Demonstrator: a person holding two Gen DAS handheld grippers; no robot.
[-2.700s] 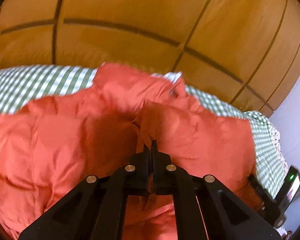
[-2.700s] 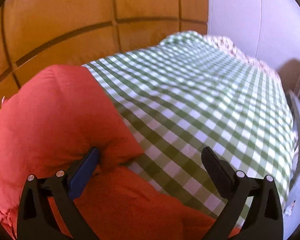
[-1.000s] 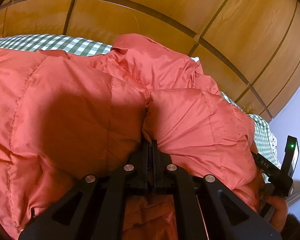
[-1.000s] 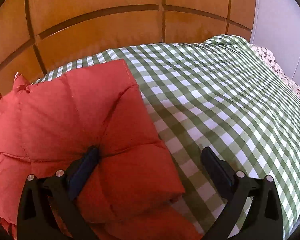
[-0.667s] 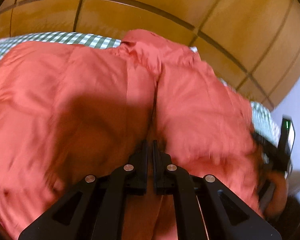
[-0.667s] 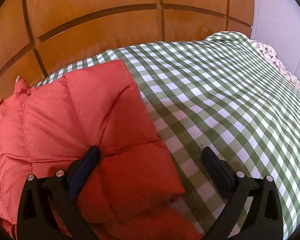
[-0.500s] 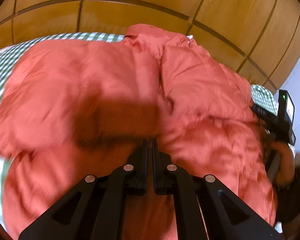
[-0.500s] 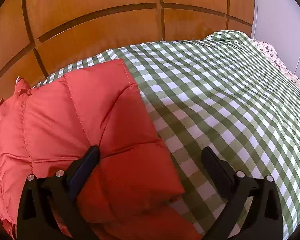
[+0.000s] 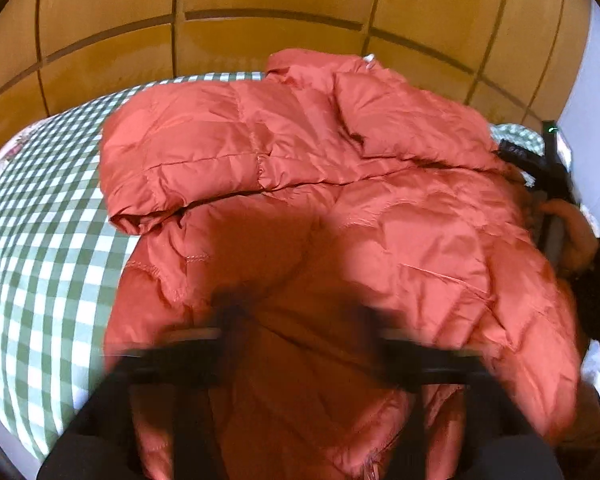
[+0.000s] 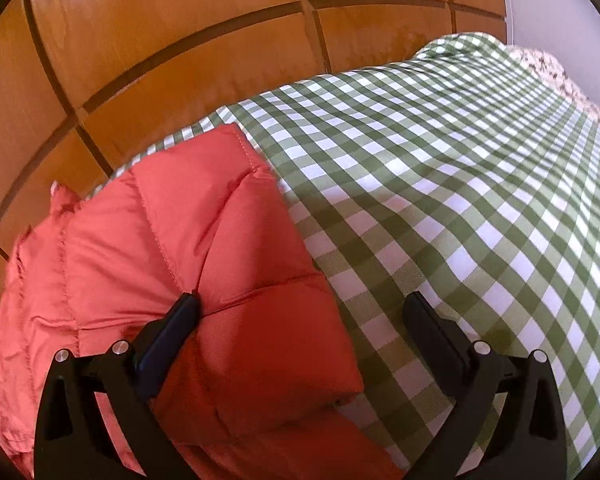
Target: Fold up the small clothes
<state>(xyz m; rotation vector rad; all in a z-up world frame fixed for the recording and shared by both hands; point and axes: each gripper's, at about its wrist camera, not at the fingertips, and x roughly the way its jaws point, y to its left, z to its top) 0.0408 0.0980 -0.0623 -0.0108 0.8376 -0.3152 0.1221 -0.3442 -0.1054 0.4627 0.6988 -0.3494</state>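
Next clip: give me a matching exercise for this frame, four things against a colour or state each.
Things:
1. puffer jacket
2. bed cover
3. wall panels
4. right tongs

Descriptions:
A. green and white checks
B. wide apart, one finger against the fabric
C. orange-brown wood
D. red quilted, lying folded

Pairs: 1-D, 2-A, 3-C, 4-B

No text can be read; a small pale mark on the black right gripper (image 9: 514, 148) is too blurred to make out.
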